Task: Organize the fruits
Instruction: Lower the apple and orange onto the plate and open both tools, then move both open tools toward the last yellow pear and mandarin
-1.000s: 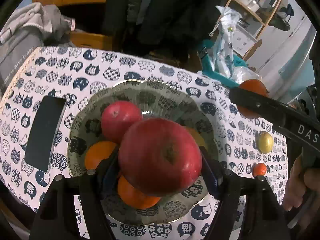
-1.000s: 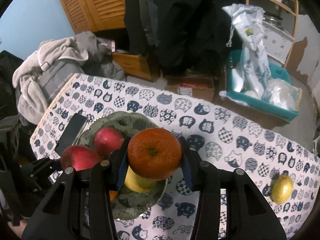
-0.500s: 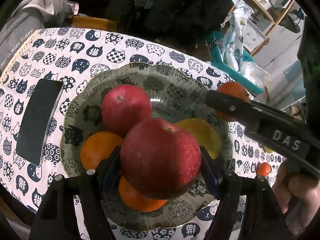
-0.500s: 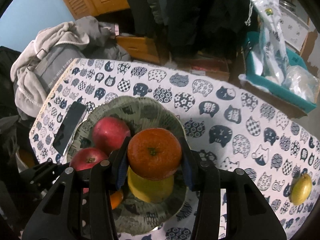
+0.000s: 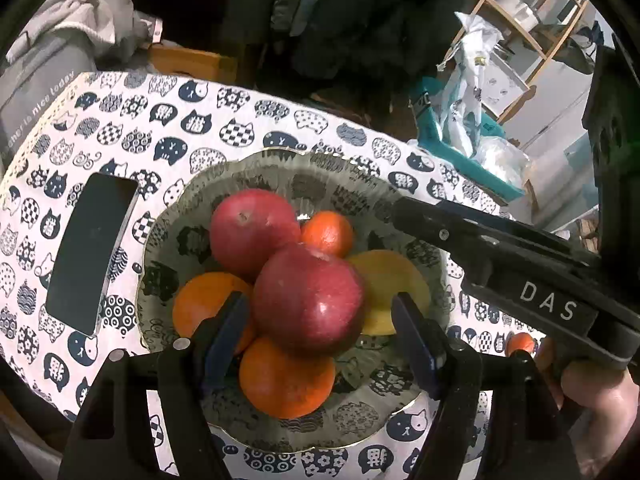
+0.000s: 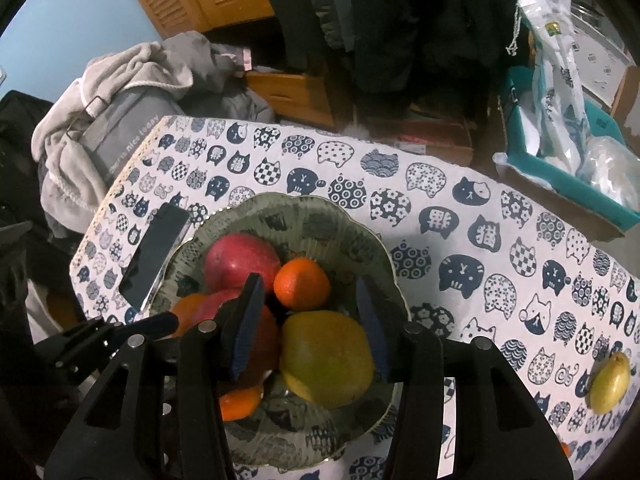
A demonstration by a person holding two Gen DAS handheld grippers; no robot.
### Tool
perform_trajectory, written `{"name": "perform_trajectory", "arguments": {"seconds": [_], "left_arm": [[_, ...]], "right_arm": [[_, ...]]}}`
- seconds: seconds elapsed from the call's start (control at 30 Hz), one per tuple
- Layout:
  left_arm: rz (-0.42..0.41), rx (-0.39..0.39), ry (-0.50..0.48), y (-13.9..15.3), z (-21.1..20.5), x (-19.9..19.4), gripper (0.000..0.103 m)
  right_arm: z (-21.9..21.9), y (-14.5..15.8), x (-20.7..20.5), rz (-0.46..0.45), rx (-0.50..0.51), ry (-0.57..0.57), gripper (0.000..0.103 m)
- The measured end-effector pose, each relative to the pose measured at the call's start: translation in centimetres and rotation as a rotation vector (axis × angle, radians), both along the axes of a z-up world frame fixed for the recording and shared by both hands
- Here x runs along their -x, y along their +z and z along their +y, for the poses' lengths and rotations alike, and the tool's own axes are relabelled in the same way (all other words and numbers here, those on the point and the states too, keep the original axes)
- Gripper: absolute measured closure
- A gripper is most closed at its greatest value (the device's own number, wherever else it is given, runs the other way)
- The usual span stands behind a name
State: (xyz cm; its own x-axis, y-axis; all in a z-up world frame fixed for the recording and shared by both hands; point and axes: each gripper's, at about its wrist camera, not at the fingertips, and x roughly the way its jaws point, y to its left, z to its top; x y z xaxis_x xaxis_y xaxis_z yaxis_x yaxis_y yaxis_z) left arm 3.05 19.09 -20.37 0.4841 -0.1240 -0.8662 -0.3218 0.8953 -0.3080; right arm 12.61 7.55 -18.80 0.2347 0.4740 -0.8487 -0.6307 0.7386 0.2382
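A patterned bowl [image 5: 352,176] [image 6: 360,236] on the cat-print tablecloth holds two red apples, several oranges and a yellow fruit [image 6: 326,358]. My left gripper [image 5: 320,316] is open with its pads either side of the front red apple [image 5: 308,300], which rests on the pile. My right gripper [image 6: 308,320] is open and empty above the bowl; a small orange [image 6: 302,284] lies in the bowl just beyond its fingertips. The back apple [image 5: 252,232] lies behind. The right gripper's finger [image 5: 500,248] crosses the left wrist view.
A black phone [image 5: 90,252] [image 6: 154,256] lies left of the bowl. A yellow-green fruit [image 6: 610,382] and a small orange [image 5: 520,343] lie on the cloth to the right. A teal bin [image 6: 560,168] and grey clothes [image 6: 120,92] lie beyond the table.
My right gripper has opened and let go of the orange, which now lies in the bowl. My left gripper has opened and the red apple rests on the pile.
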Motion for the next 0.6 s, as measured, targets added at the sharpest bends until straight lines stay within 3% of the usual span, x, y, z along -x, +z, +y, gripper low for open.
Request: {"name": "perform_trajectory", "arguments": {"seconds": [0.6], "left_arm": [[-0.098, -0.074, -0.066, 4.6, -3.5, 0.2, 0.023]], "right_arm": [[-5.7, 5.4, 1.1, -0.124, -0.037, -0.102, 0.039]]}}
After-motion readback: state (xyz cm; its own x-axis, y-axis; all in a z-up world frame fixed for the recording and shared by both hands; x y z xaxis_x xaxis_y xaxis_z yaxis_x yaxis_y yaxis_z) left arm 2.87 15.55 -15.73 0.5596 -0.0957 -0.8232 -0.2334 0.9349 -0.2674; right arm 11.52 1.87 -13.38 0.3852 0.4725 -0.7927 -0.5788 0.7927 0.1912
